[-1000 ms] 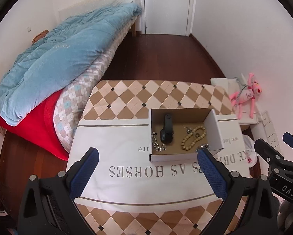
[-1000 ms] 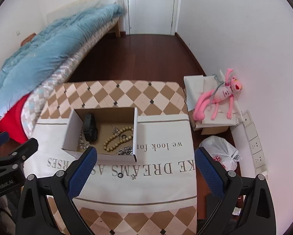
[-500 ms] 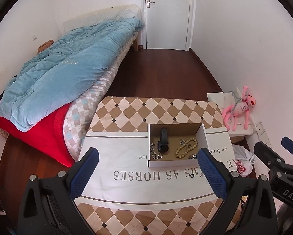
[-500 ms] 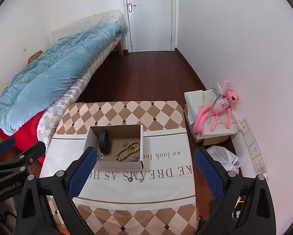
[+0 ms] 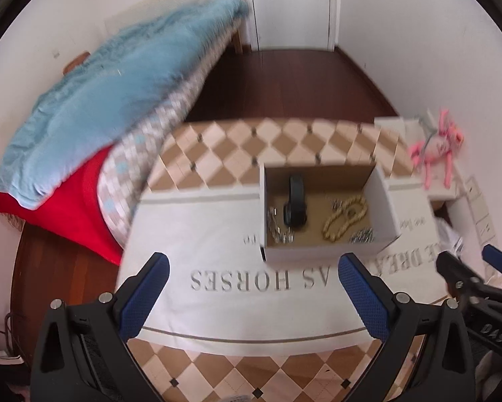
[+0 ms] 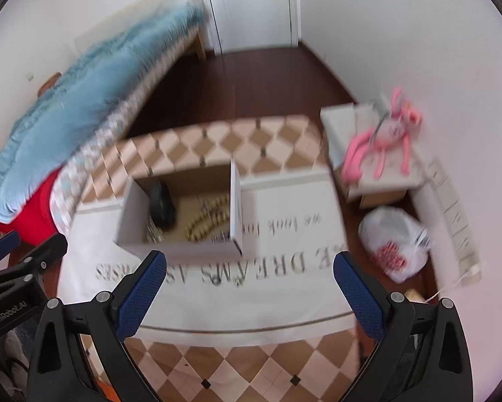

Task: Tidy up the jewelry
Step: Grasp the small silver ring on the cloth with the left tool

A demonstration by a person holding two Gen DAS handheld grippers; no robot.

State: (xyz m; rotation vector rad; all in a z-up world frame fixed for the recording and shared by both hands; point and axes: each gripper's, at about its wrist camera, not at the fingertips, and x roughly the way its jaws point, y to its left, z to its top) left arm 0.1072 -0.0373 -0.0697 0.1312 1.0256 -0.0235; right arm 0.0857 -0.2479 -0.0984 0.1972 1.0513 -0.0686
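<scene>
Both grippers — left gripper (image 5: 252,269), right gripper (image 6: 250,268) — agape above jewelry box (image 5: 321,253)

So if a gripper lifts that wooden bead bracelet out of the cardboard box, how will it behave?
The bead bracelet lies in an uneven loop, so it will probably sag limply from the pinch. Its rounded beads may slip between the pads. It likely weighs little, and both grippers are open and empty.

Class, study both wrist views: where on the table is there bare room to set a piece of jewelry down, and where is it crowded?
Bare cloth lies left of the cardboard box, on the white tablecloth toward the bed, and right of the box around the lettering. The checkered edge nearest the grippers is also free. Crowded: inside the box, where the bead bracelet, black band and chains lie.
</scene>
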